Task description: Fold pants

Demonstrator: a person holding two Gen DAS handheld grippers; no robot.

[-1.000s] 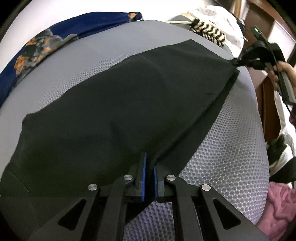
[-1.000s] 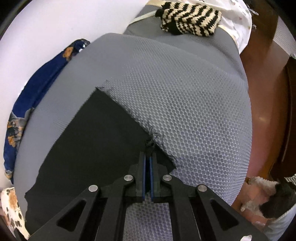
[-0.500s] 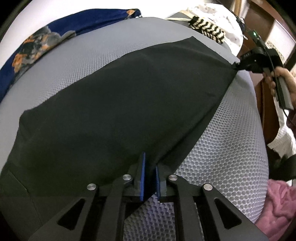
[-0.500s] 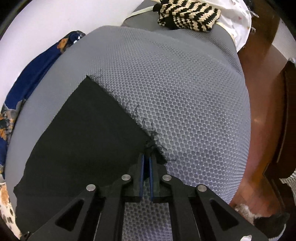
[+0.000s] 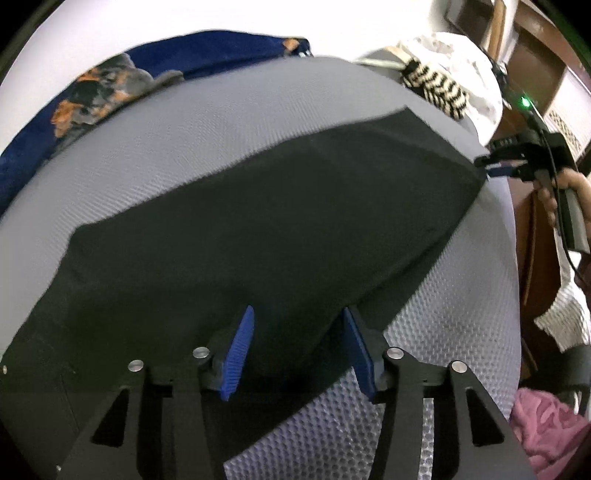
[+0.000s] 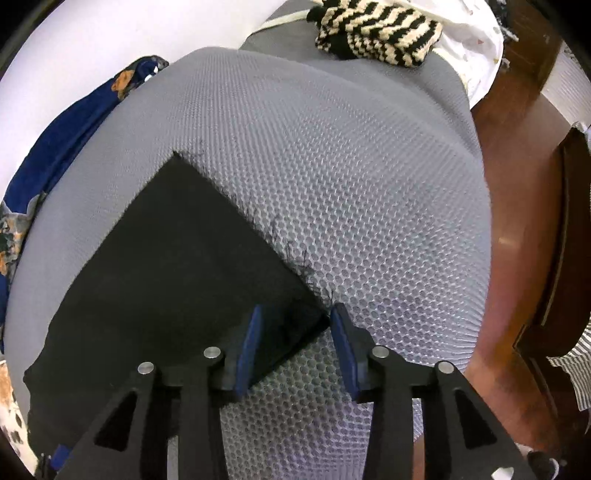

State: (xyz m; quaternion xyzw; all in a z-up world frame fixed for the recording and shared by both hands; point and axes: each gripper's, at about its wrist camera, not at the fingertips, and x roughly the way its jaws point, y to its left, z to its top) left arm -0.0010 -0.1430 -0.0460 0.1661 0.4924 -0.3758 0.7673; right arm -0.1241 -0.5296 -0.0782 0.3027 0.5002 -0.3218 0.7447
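I am letting go of the black pants with both hands at once, which I judge to be the end of one fold. My left gripper has just been opening, and its blue pads are now standing apart with the folded edge of the cloth lying slack between them, not pinched. My right gripper has also just been opening; its jaws are spread on either side of the frayed corner of the pants, and neither pad is pressing on it.

The pants are lying flat as one long dark band on the grey honeycomb mattress, running along its near edge. The left end is sitting by my left gripper and the frayed end is reaching towards the right edge, where my right hand is showing in the left wrist view. A striped knit piece is resting at the far corner, well apart from the pants, and a blue patterned cloth is lying along the far left edge.

Next, I judge, I am needing to lift both grippers clear without dragging the cloth, then take hold of one short end and carry it over to the other to halve the length. The frayed threads may be catching on a pad as I am pulling away.
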